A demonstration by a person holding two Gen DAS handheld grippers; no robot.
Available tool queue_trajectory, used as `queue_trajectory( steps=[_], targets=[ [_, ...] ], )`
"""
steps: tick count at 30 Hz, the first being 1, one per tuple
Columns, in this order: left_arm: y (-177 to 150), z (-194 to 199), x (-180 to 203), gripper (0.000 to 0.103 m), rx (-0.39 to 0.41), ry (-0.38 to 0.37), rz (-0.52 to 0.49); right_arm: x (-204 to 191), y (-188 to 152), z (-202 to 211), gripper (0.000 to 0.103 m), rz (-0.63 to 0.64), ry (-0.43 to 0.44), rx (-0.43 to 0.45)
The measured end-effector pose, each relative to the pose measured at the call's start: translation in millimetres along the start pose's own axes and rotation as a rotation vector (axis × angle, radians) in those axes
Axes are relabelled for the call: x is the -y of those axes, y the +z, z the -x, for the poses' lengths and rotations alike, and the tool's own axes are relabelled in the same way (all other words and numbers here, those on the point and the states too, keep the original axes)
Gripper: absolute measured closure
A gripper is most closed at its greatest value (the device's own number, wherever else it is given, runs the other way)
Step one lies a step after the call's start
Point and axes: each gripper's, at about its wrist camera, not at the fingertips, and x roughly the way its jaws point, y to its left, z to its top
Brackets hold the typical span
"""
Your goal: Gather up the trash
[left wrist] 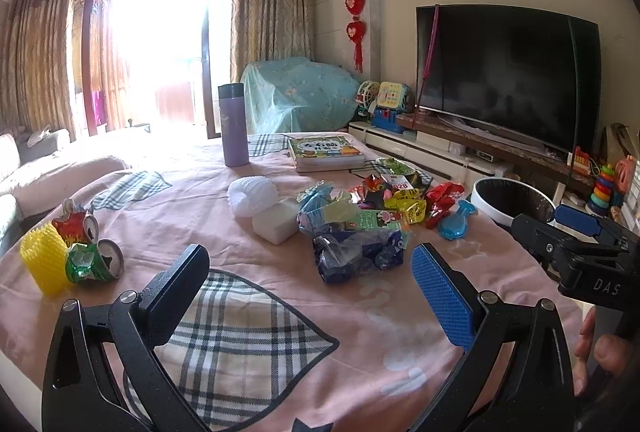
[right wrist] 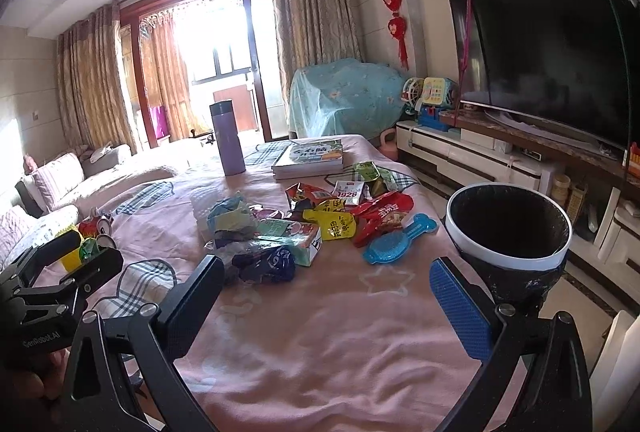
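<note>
A pile of snack wrappers [left wrist: 384,199] lies mid-table on the pink cloth [left wrist: 280,296]. At its near edge is a crumpled dark blue bag [left wrist: 356,256], also visible in the right wrist view as the blue bag [right wrist: 268,264]. Two crushed cans [left wrist: 94,260] and a yellow foam net [left wrist: 42,260] sit at the left. A black-lined bin with a white rim [right wrist: 508,228] stands off the table's right edge. My left gripper [left wrist: 310,260] is open just short of the blue bag. My right gripper [right wrist: 326,268] hovers open above bare cloth, near the bin.
A purple flask [left wrist: 234,125] and stacked books [left wrist: 326,151] stand at the far end. A white foam net [left wrist: 252,195], a white box [left wrist: 276,224] and a blue plastic brush [right wrist: 400,240] lie beside the pile. A TV [left wrist: 508,71] on a low cabinet is to the right, a sofa [right wrist: 52,183] to the left.
</note>
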Motion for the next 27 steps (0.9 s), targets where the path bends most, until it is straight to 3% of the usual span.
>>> queue_trajectory(
  steps=[27],
  targets=[
    [-2.3,-1.8,-2.6,0.000,0.002,0.000,0.007,-0.6,0.9,2.4,0.000,-0.013,0.024,0.013]
  ],
)
